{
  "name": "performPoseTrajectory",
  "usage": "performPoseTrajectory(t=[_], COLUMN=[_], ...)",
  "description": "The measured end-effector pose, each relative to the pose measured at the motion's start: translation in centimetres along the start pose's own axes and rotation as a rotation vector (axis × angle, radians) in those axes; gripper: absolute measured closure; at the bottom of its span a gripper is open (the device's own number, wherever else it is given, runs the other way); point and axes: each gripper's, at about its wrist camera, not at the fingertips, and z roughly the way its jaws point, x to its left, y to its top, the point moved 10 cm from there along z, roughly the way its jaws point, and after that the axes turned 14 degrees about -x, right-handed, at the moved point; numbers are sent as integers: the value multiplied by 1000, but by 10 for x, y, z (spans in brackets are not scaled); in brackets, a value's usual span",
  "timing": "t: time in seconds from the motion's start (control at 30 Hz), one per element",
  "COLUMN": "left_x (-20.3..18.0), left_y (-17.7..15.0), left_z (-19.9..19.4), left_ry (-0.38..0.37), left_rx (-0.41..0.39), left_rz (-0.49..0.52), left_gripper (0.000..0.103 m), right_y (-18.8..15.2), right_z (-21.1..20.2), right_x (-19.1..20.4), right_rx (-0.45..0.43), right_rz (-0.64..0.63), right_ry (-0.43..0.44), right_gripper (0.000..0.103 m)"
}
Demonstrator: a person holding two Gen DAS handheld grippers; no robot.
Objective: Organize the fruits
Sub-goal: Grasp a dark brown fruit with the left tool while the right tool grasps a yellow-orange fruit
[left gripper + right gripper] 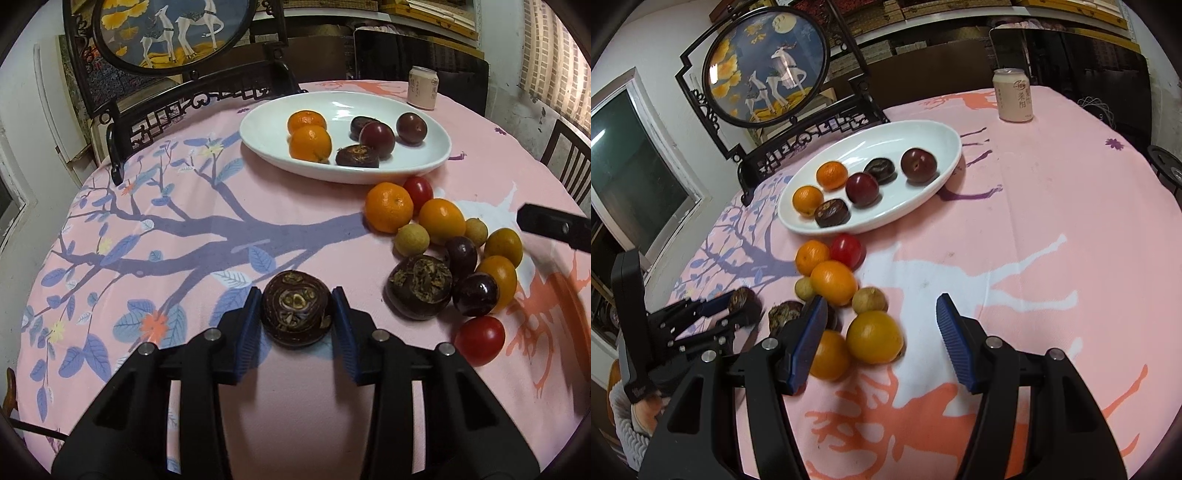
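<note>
My left gripper (297, 308) is shut on a dark brown water chestnut (295, 308), held low over the pink tablecloth; it also shows in the right wrist view (744, 304). A white oval plate (258, 127) holds two oranges, two dark plums and two water chestnuts. A pile of loose fruit (439, 251) lies right of my left gripper: oranges, cherry tomatoes, longans, plums and one water chestnut. My right gripper (882, 325) is open and empty, with a yellow-orange fruit (874, 336) between its blue pads, near the left one. The plate (938, 134) lies beyond.
A drink can (423, 88) stands at the table's far side, also seen in the right wrist view (1013, 95). A dark carved wooden stand with a round deer picture (170, 33) stands at the table's back left. Chairs surround the table.
</note>
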Motion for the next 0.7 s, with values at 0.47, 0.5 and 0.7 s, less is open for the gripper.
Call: performPoseTrajectory(t=[0.47, 0.5, 0.7], left_x=[4, 4, 1], left_y=[6, 7, 9], left_z=[-4, -6, -8], left_ry=[4, 5, 5], left_rx=[-23, -32, -44], left_rz=[-18, -15, 1], left_gripper=[63, 63, 61], right_y=[-14, -17, -21], right_z=[11, 13, 16], right_x=[-2, -1, 2], right_rx=[58, 70, 90], right_rz=[23, 27, 48], right_ry=[1, 10, 39], right_gripper=[50, 56, 65])
